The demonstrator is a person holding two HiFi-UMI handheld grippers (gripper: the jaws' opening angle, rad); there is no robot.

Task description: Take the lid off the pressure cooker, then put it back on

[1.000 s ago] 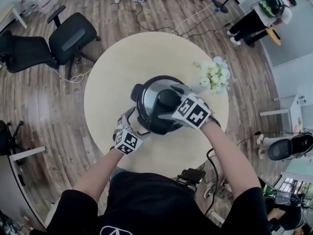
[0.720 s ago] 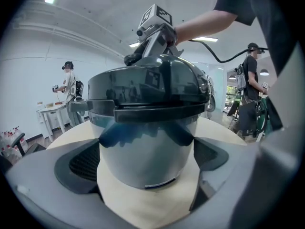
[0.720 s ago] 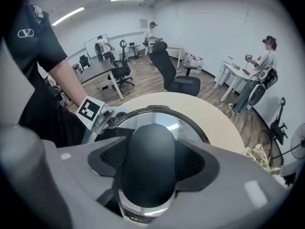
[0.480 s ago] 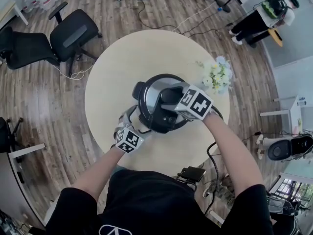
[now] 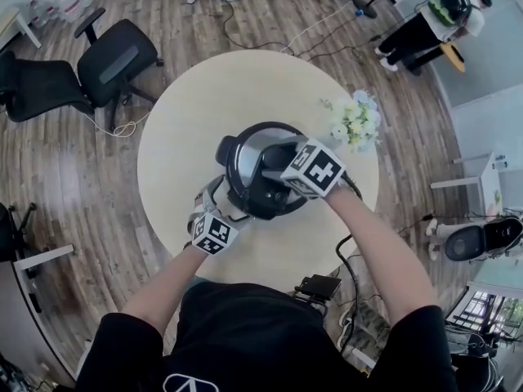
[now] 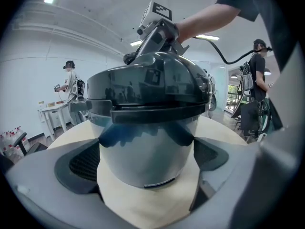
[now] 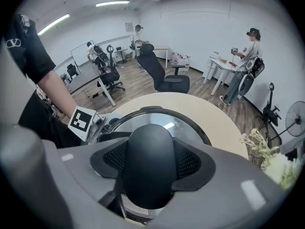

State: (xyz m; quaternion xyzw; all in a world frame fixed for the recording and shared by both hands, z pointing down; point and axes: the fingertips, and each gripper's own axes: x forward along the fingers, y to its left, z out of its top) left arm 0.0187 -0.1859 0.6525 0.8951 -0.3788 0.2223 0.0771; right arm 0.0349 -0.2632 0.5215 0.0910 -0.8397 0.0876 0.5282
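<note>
A steel pressure cooker (image 5: 243,160) stands on the round table (image 5: 196,96), its dark lid (image 6: 147,87) seated on the pot. From above, my right gripper (image 5: 274,178) comes down on the lid's black handle (image 7: 148,161) and is shut on it, a mesh pad pressed against each side. My left gripper (image 5: 221,198) reaches in level from the near side. Its two pads (image 6: 83,163) sit against the left and right flanks of the steel body (image 6: 147,151), so it is shut on the pot. The pot's base behind the jaws is hidden.
A bunch of pale flowers (image 5: 353,122) stands on the table just right of the cooker. Black office chairs (image 5: 114,60) are at the far left on the wooden floor. A person (image 5: 429,23) stands at the far right. A cable (image 5: 347,251) trails off the near table edge.
My right gripper's jaws have closed onto the lid's handle and the gripper has rolled a little. The left gripper and the cooker have stayed where they were.
</note>
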